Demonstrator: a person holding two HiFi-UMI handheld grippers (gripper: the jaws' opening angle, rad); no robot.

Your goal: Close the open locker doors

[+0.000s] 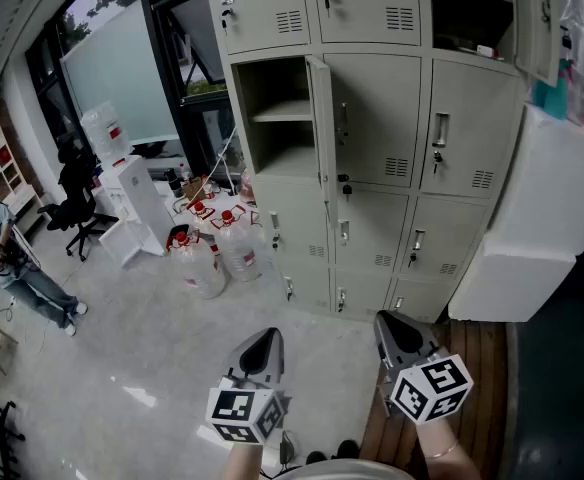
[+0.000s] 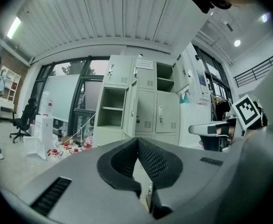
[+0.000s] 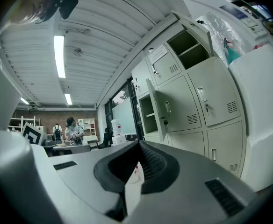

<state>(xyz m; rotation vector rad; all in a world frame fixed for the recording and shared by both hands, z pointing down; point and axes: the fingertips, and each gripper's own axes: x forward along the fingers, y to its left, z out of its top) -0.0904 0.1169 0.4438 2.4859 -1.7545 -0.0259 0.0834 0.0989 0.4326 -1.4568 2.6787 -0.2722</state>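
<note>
A bank of pale grey lockers (image 1: 392, 148) stands ahead of me. One middle compartment (image 1: 277, 113) is open, with a shelf inside; its door (image 1: 322, 118) swings out edge-on toward me. The left gripper view shows this compartment (image 2: 112, 108) and door (image 2: 129, 108), and the right gripper view shows the compartment (image 3: 149, 111) and door (image 3: 157, 108). An upper right compartment (image 1: 472, 8) is open too, its door (image 1: 540, 8) swung right. My left gripper (image 1: 268, 340) and right gripper (image 1: 392, 325) hover low, well short of the lockers. Both are shut and hold nothing.
Several water jugs (image 1: 217, 248) stand on the floor left of the lockers. A large white block (image 1: 552, 208) leans at the lockers' right side. A white dispenser (image 1: 132, 203), an office chair (image 1: 77, 203) and a seated person (image 1: 12, 268) are at the far left.
</note>
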